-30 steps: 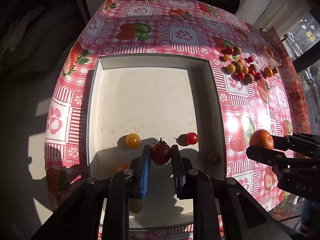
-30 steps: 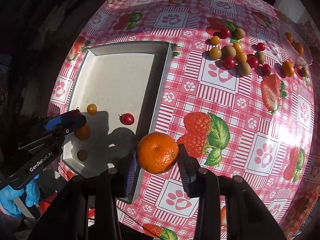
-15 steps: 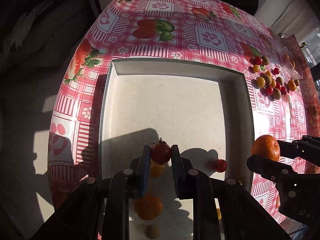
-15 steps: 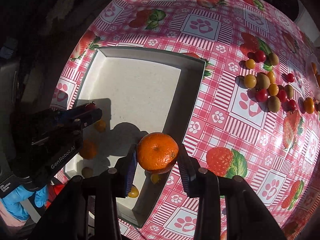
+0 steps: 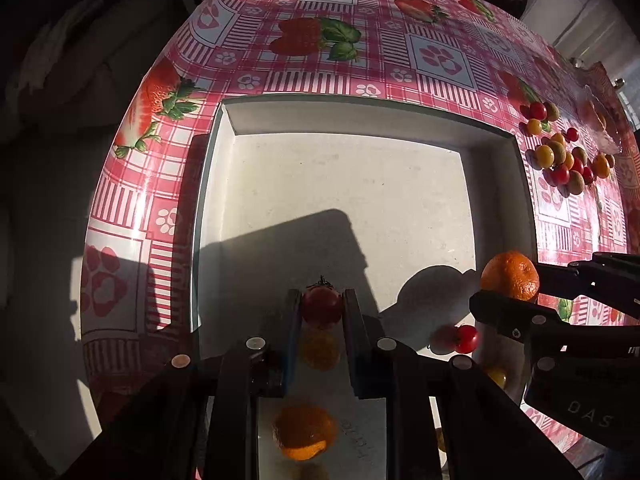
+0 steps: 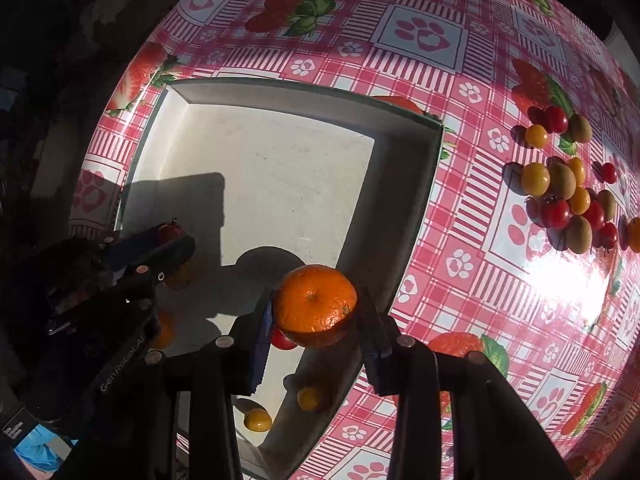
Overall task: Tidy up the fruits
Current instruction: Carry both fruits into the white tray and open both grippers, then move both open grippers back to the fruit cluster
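Observation:
My left gripper (image 5: 322, 306) is shut on a dark red cherry tomato (image 5: 322, 307), held over the near part of the white tray (image 5: 360, 114). My right gripper (image 6: 316, 306) is shut on an orange mandarin (image 6: 315, 304), held above the tray's right wall (image 6: 404, 184); in the left wrist view that mandarin (image 5: 510, 275) hangs at the tray's right edge. In the tray lie a mandarin (image 5: 305, 432), a red cherry tomato (image 5: 466, 338) and small yellow tomatoes (image 6: 258, 419). A pile of loose red, yellow and brown-green small fruits (image 6: 568, 196) sits on the tablecloth to the right.
The table carries a pink checked cloth (image 6: 424, 40) with strawberry and paw prints, bright with sun glare at the right. A blue-gloved hand (image 6: 38, 446) shows at the lower left of the right wrist view. Beyond the table's left edge lies dark floor.
Both grippers have moved down and in over the tray with their fruit still held. The mandarin has come from over the tablecloth to above the tray's right wall.

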The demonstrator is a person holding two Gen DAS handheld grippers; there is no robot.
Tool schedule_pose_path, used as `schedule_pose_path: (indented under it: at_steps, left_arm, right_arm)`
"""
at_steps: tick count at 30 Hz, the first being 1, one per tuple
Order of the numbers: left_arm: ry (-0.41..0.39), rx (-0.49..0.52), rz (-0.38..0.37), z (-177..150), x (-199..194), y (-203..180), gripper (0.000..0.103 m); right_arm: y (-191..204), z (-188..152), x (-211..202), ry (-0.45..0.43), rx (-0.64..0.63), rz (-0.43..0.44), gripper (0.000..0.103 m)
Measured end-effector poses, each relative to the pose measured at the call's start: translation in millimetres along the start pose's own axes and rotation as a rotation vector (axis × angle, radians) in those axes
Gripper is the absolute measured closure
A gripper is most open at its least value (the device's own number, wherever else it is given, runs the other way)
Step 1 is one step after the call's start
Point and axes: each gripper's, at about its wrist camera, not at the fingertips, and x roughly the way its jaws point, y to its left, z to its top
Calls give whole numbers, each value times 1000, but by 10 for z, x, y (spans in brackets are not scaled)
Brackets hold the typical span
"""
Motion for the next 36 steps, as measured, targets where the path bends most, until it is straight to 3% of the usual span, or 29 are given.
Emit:
schedule_pose_path:
  at_steps: [6,8,9,11,13,16,17,24,36]
  left_arm:
    - [22,15,2,12,78,-26,80]
    - [25,16,13,7,90,-25,64]
    - [17,14,34,-1,85,-13,51]
    - [3,6,38,-19,72,26,41]
    - [18,-1,31,-22,82,57,41]
    - [36,-9,39,-37,99,105,41]
    - [39,-10,43,-54,94,117,41]
    - [38,-4,34,-189,-24,9,41]
    - [8,157,-62,-205,-255,-955,41]
  right_arm:
    - [116,58,117,17,-19,10,60]
    - [137,72,138,18,-14,15,59]
    - [138,76,139,17,-9,9,59]
    - [101,59,119,15,5,27,55]
    - [40,63,63,9,18,54,46]
    - [24,75,-29,-16,34,79,19]
    - [27,73,-70,-30,43,96,15]
    - [-175,-145,-348,-107,93,8,15]
    - [-1403,-930,-423,-93,361,-135,15]
